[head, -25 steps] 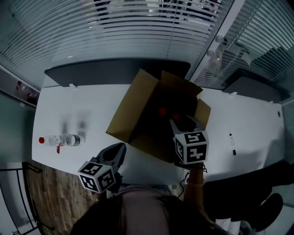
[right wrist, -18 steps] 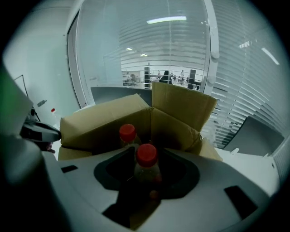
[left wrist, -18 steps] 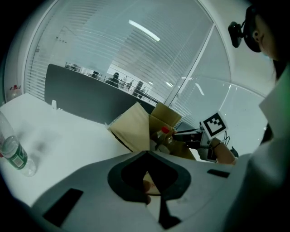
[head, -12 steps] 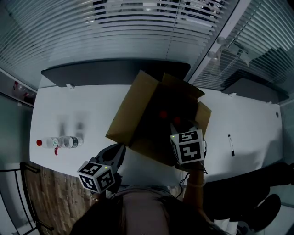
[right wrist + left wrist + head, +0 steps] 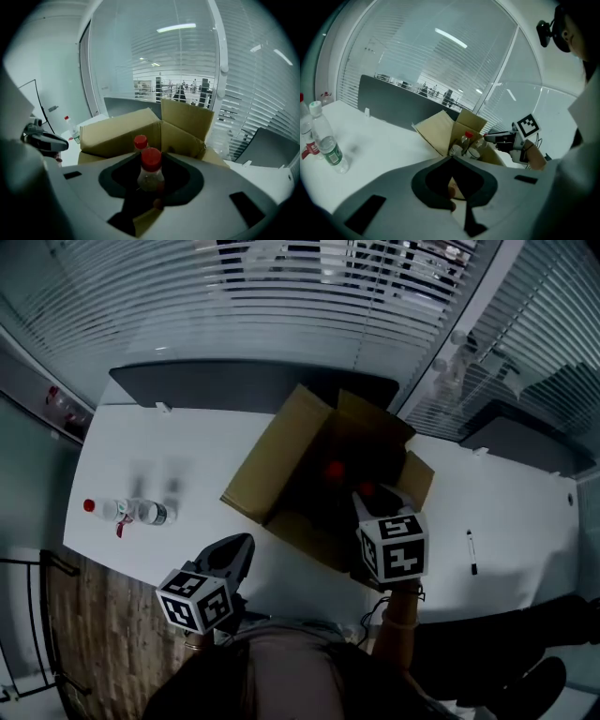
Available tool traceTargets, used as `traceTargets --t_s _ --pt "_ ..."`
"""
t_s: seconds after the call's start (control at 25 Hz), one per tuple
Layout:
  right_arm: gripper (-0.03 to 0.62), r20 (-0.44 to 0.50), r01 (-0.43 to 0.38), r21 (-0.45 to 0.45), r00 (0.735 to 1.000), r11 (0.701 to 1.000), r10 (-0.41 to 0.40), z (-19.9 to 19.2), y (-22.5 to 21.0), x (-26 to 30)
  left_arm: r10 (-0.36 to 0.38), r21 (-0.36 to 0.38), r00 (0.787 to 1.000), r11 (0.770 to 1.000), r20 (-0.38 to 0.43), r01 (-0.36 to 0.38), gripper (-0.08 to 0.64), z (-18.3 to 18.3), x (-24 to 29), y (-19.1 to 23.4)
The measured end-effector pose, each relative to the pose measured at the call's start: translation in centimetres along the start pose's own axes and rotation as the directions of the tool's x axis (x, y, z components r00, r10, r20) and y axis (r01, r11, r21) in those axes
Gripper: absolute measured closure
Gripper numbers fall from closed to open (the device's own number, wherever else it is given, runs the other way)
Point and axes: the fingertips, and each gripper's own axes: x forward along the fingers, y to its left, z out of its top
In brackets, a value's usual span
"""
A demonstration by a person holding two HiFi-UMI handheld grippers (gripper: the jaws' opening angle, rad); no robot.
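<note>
My left tongs [image 5: 234, 554] hang over the near edge of the white table [image 5: 178, 451], at 7 o'clock from the box [image 5: 272, 465]. Their jaws are pressed together with nothing between them, and the left gripper view shows only a thin slit.

My right tongs [image 5: 151, 182] are clamped on a red-capped bottle [image 5: 151, 161], which stands upright between the jaws. It sits at the 5 o'clock corner of the open cardboard box. I cannot tell whether its base rests on the box floor. A second bottle [image 5: 140, 141] stands inside the box just behind it, at 11 o'clock from the held one.

The box flaps stand up on the left and far sides, so the way in is from above and from my near side. The table lies bare between the left flap and 2 bottles [image 5: 122, 512], which are well apart from the box at 9 o'clock. A pen [image 5: 472, 551] lies alone at 3 o'clock.

Beyond the table's far edge a dark partition [image 5: 234, 385] runs across, with blinds [image 5: 234, 306] on glass behind it. A plank floor [image 5: 94, 634] shows at 8 o'clock.

From my head, the 2 bottles look as if they lie flat. The left gripper view shows them upright, side by side. Only the right gripper view shows the jaws closing on the held bottle's neck.
</note>
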Motion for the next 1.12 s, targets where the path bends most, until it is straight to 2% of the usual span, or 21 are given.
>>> traceTargets --t_s 0.28,0.48,0.72,0.88,1.12 --pt "0.434 0.062 -0.021 -0.063 0.998 0.998 0.025 0.7 0.5 -2.0 0.086 -0.042 0.995 0.996 0.059 -0.084 0.554 -2.0 -3.0 -0.8" --pt "0.435 0.128 -0.022 -0.097 0.991 0.995 0.034 1.9 1.4 -4.1 0.109 -0.062 0.990 0.993 0.085 -0.104 0.554 -3.5 -4.5 -1.5" --pt "0.436 0.202 0.011 -0.122 0.979 0.992 0.014 3.9 2.4 -6.4 0.106 -0.067 0.988 0.993 0.113 -0.099 0.554 -3.5 -5.5 -0.9" --pt "0.437 0.236 0.054 -0.126 0.971 0.991 -0.023 5.2 3.1 -8.1 0.075 -0.054 0.991 0.996 0.115 -0.070 0.554 -3.1 -6.0 -0.3" --pt "0.439 0.308 0.123 -0.075 0.947 0.990 -0.095 7.3 4.8 -10.3 0.021 -0.010 0.994 1.000 0.103 -0.021 0.554 -1.7 -7.2 2.0"
